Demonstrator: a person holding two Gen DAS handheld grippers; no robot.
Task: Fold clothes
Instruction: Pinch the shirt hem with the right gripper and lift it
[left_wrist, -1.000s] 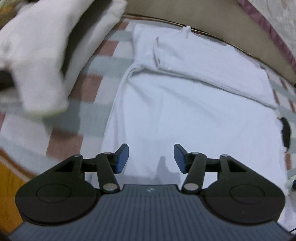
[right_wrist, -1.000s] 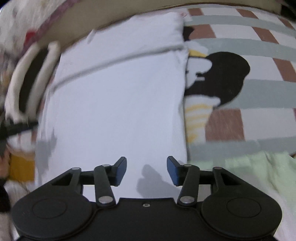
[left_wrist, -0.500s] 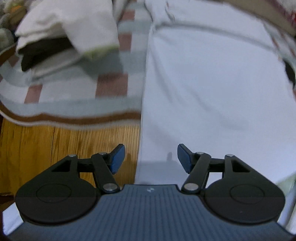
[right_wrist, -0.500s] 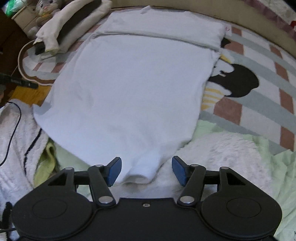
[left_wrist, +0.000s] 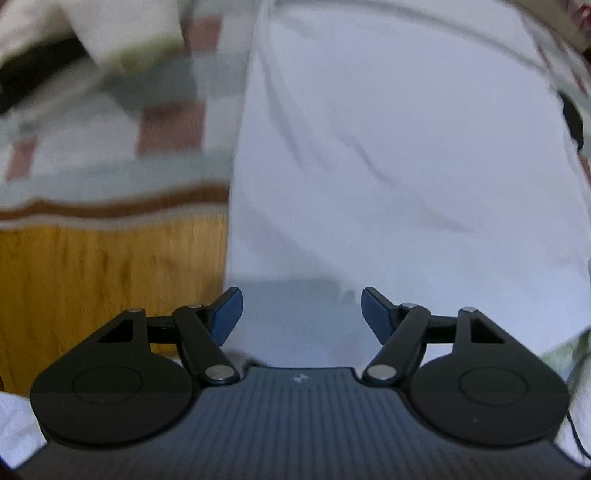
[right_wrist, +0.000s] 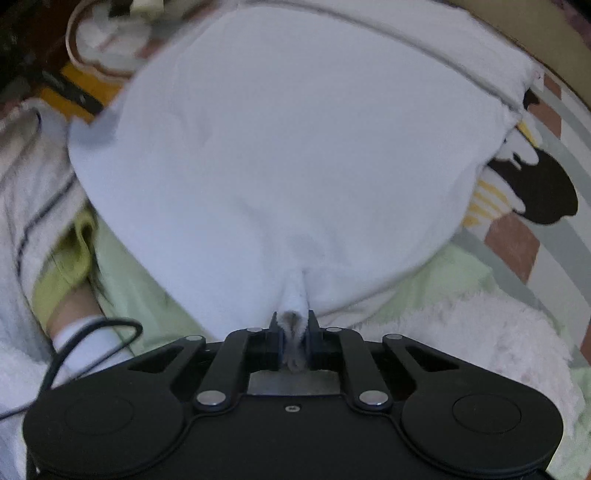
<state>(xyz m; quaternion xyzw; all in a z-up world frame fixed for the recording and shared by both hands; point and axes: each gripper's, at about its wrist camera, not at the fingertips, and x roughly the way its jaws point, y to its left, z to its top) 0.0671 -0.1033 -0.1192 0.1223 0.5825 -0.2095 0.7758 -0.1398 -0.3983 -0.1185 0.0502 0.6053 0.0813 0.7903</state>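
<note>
we have the white garment (right_wrist: 280, 155) lying spread over the checked mat (left_wrist: 92, 155), with its near hem hanging over the mat's edge toward the wooden floor (left_wrist: 110, 288). our right gripper (right_wrist: 294, 345) has just been closing and it is now clamped on a small bunch of the hem, which shows pinched between the pads. our left gripper (left_wrist: 301, 314) has just been opening; its fingers stand apart above the near left corner of the same garment, with cloth below them but nothing pressed. we judge the step in hand is to take the second corner, so that both corners can be carried over to the far side for the fold. to do it well, we should lower the left gripper until the edge of the cloth sits properly between the pads, and take both layers, not only the top one. we should hold at the same level of the hem as the right side, otherwise the fold comes crooked. the right grip looks narrow, so a hard pull may slip it.
</note>
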